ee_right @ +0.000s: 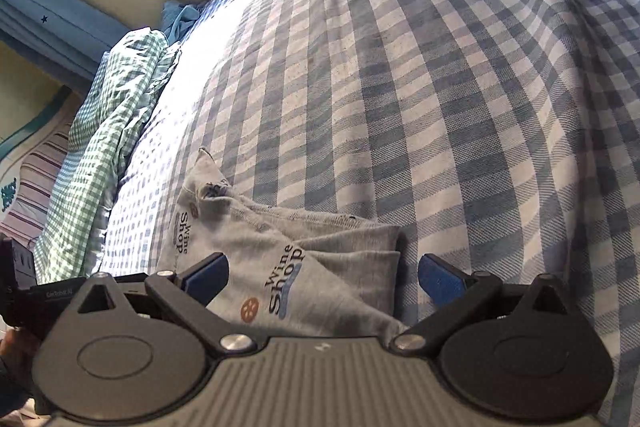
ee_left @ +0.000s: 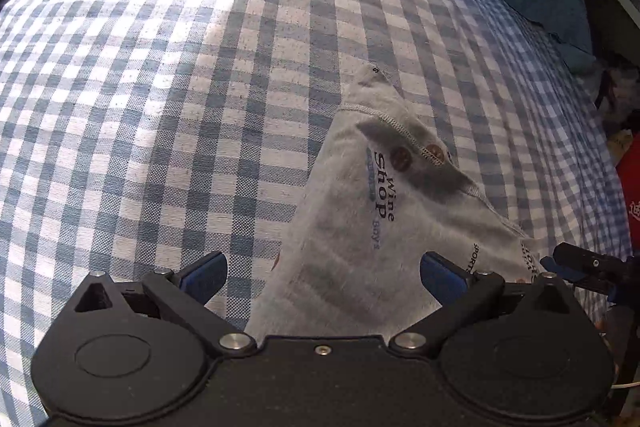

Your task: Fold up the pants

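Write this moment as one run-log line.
pants: folded on checked bedsheet | left gripper: open, empty | right gripper: open, empty

Grey printed knit-cloth pants (ee_left: 360, 227) looked soft, matt; blue-white checked woven bedsheet (ee_left: 160, 107) coarse; black matt plastic left gripper (ee_left: 323, 273), blue pads (ee_left: 442, 273).

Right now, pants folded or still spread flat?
Folded. In the right wrist view the grey pants lie as a compact bundle with stacked layers at one edge on the checked bedspread.
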`<act>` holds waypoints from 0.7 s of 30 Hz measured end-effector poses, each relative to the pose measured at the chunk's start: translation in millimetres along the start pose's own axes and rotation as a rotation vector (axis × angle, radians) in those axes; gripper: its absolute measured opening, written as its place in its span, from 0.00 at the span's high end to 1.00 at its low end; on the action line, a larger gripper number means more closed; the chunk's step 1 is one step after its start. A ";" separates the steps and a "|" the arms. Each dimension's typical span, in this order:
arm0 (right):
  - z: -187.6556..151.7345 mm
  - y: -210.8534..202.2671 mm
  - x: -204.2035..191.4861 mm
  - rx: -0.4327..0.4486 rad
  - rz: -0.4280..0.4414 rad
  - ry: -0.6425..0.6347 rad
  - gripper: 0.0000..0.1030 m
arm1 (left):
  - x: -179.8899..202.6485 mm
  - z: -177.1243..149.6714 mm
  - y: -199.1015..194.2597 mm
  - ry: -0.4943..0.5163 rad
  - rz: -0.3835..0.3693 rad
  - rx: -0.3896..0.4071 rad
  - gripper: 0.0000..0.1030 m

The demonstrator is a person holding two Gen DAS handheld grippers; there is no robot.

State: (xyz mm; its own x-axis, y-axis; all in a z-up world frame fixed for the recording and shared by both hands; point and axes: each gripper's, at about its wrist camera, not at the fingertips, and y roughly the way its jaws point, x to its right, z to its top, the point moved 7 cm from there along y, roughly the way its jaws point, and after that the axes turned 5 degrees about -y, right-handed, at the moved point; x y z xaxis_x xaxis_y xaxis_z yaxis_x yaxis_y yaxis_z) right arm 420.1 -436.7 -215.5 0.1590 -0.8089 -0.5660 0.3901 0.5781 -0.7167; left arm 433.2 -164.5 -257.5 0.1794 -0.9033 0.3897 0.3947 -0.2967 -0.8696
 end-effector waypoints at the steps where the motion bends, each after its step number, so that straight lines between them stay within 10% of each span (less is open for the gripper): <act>1: 0.7 5.7 2.4 -0.023 0.036 0.029 0.00 | -0.6 1.1 4.9 -0.001 0.005 -0.005 0.01; 11: -19.2 3.8 19.6 -0.070 0.241 0.161 0.00 | -12.4 -13.1 23.6 0.087 0.003 -0.091 0.01; 21: -28.6 9.4 -14.5 -0.102 0.013 0.011 0.00 | -13.5 -41.7 20.6 0.089 0.146 -0.129 0.01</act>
State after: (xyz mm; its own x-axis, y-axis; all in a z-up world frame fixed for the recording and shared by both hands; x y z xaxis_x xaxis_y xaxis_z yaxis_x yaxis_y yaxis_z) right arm 395.5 -416.4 -225.7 0.1534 -0.8004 -0.5796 0.2940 0.5969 -0.7465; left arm 401.3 -171.4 -293.3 0.1440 -0.9617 0.2333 0.2510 -0.1925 -0.9486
